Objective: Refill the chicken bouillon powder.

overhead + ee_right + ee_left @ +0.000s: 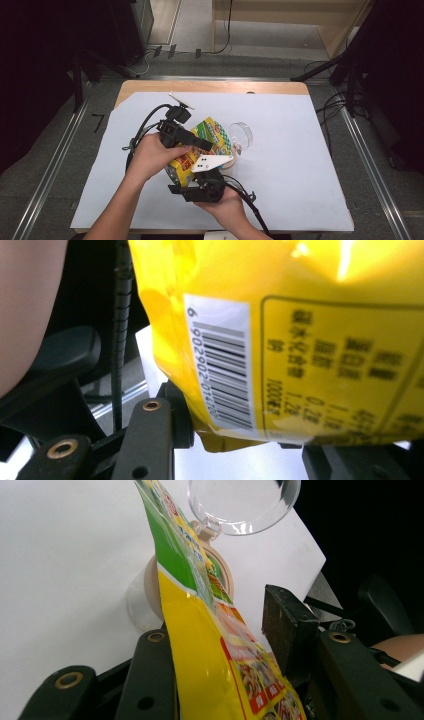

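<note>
A yellow and green snack bag (pixel 210 132) is held up over the table between both grippers. My left gripper (pixel 202 144) reaches in from the left. In the left gripper view the bag (pixel 200 645) runs between its jaws and lies against the left one, while the right pad (pixel 285 630) stands a little off it, so this gripper (pixel 220 625) is open. My right gripper (pixel 184 180) comes from below. In the right gripper view its jaws (pixel 240 440) clamp the bag's barcode end (pixel 300 315). Beyond the bag stands a clear jar (pixel 220 575) with its lid (pixel 245 505) flipped open.
A white sheet (pixel 300 150) covers the wooden table (pixel 150 85). The jar (pixel 232 157) and its raised lid (pixel 242 132) sit just right of the bag. Cables trail from both grippers toward the front edge. Dark stands and cables flank the table on the floor.
</note>
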`<state>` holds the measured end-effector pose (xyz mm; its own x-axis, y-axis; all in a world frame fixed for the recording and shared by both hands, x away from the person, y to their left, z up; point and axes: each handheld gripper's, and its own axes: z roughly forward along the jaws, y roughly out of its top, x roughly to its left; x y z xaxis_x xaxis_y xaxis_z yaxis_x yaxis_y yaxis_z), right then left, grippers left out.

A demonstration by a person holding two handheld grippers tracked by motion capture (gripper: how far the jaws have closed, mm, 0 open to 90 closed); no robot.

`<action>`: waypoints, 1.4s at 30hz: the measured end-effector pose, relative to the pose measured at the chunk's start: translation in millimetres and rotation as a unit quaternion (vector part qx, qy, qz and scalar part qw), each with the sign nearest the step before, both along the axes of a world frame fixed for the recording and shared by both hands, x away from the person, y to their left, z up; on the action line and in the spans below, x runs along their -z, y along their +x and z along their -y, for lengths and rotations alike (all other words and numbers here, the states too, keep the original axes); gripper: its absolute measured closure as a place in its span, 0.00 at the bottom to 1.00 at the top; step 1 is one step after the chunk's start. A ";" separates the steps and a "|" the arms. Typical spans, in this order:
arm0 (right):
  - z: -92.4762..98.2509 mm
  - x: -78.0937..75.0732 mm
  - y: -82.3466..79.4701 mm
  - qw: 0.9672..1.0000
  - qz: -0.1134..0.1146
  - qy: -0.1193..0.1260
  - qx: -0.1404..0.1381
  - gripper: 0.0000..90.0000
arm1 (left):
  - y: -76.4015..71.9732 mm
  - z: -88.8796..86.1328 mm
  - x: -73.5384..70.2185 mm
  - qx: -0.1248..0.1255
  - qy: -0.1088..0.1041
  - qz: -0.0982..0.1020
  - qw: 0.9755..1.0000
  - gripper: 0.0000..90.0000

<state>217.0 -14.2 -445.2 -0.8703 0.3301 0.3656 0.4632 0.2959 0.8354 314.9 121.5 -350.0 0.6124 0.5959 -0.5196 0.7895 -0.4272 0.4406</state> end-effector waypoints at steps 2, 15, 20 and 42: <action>0.3 0.0 0.3 1.000 0.002 -0.002 -0.001 0.69 | 0.4 0.1 0.2 0.003 0.002 0.000 1.000 0.70; -9.2 -4.2 -10.4 0.994 0.097 -0.049 -0.025 0.66 | 4.2 -5.7 1.3 -0.010 -0.003 -0.016 1.000 0.82; -10.0 -5.4 -8.5 0.995 0.083 -0.042 -0.015 0.66 | 2.4 -3.5 -2.2 -0.013 0.000 -0.001 1.000 0.80; -12.7 -14.5 -0.5 0.996 0.073 -0.041 -0.016 0.67 | 8.8 -4.2 -13.6 -0.016 -0.005 0.000 1.000 0.80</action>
